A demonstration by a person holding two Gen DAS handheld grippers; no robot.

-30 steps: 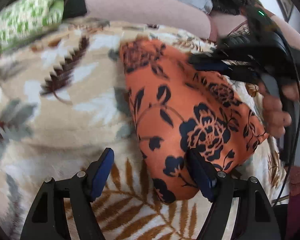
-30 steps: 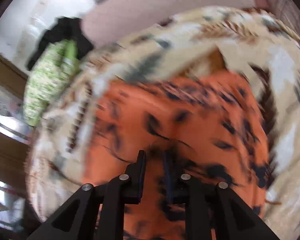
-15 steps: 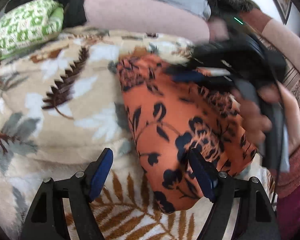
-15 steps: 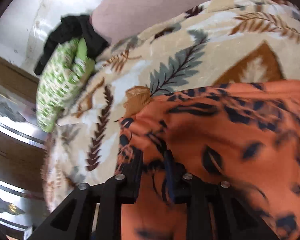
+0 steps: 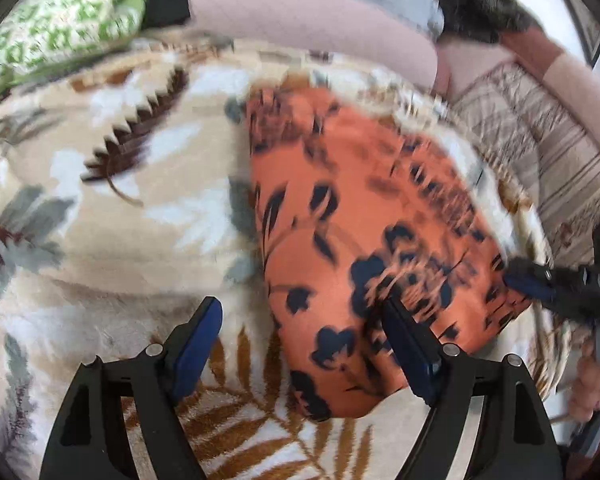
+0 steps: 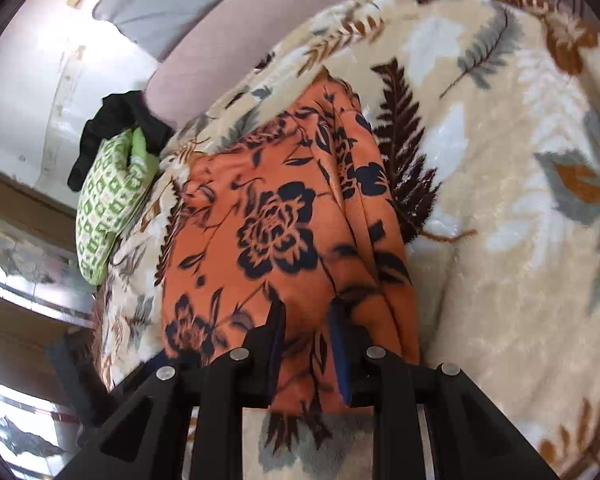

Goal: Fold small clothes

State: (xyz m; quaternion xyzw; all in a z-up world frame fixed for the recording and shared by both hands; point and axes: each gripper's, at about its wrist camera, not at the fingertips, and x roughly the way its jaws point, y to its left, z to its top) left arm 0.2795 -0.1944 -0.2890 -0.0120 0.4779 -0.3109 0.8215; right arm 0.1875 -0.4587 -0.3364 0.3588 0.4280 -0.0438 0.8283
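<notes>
An orange cloth with dark flowers (image 5: 352,240) lies folded on a beige leaf-print blanket (image 5: 100,220). It also shows in the right wrist view (image 6: 276,232). My left gripper (image 5: 300,320) is open and empty, its right finger resting over the cloth's near end. My right gripper (image 6: 306,312) is at the cloth's near edge, jaws slightly apart with cloth between the pads. It shows in the left wrist view (image 5: 540,284) at the cloth's right corner.
A green patterned cushion (image 5: 60,28) and a black garment (image 6: 116,128) lie at the blanket's far left. A pink sofa back (image 5: 300,20) runs behind. A striped cover (image 5: 540,152) lies to the right.
My right gripper has swept from the cloth's far end back to its near right corner. The cloth now lies flatter. The left gripper has barely moved.
</notes>
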